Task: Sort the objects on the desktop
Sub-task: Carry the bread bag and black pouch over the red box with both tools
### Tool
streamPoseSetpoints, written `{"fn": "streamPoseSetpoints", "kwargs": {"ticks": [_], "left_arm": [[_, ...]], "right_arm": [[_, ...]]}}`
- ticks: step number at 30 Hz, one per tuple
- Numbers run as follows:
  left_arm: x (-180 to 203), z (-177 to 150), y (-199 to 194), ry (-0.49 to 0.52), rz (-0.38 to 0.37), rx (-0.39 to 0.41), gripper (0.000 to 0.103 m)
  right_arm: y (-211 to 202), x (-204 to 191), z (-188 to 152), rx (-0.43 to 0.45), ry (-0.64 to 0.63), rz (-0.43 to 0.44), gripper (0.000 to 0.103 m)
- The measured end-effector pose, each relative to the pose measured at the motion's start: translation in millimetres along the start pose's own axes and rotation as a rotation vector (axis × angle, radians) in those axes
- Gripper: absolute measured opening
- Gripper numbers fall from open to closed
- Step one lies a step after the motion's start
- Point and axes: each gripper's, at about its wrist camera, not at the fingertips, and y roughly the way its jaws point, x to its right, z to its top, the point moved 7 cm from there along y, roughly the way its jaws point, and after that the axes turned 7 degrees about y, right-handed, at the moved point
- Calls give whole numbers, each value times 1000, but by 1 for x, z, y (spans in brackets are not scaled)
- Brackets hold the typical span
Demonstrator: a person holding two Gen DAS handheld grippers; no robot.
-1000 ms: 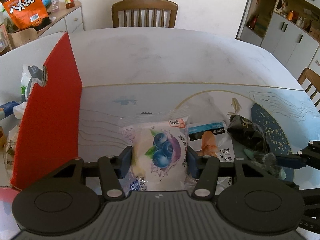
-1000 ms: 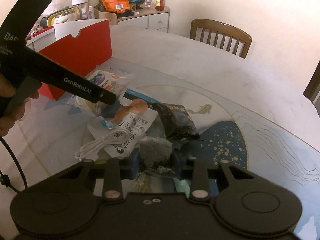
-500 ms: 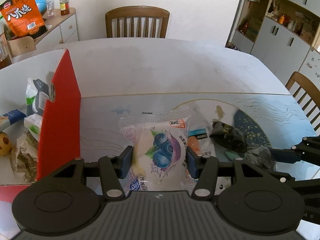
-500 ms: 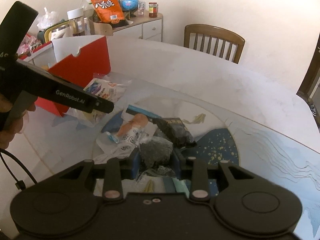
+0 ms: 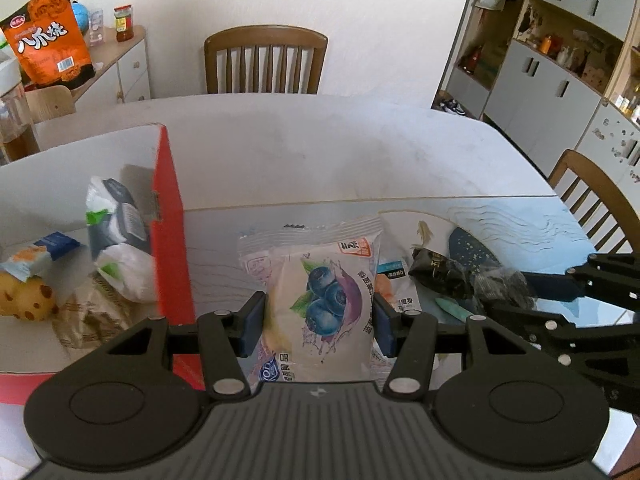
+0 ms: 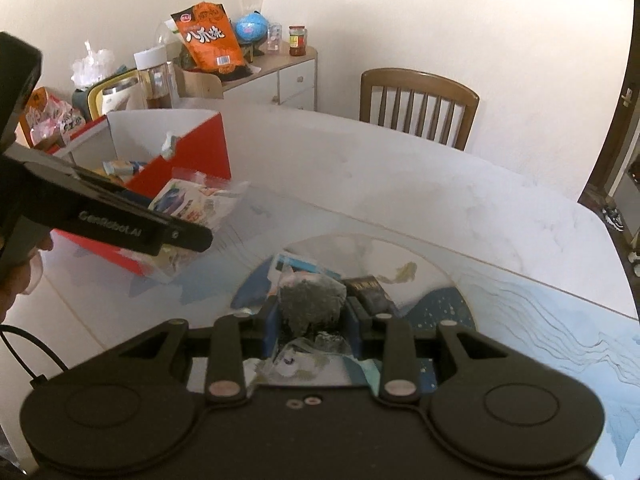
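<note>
Nearest, the left gripper (image 5: 318, 322) clamps the blueberry snack pack (image 5: 320, 300) between its 2 pads, and the right gripper (image 6: 311, 322) pinches a dark crinkled packet (image 6: 310, 306). Over the last second both have risen off the table mat (image 6: 520, 320), and the left has swung toward the red box (image 5: 170, 236), whose inside with earlier-sorted snacks (image 5: 116, 240) now shows. Remaining items, a black sachet (image 5: 436, 270) among them, lie beyond on the mat. Judging by this, the blueberry pack is nearly ready to drop in
</note>
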Motion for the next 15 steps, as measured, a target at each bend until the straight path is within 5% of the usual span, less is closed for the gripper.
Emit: {"fn": "streamPoseSetpoints", "kwargs": {"ticks": [15], "left_arm": [[-45,-3,-50,-8,-31,30,53]], "right_arm": [[3,-57,33,25,6,41,33]]}}
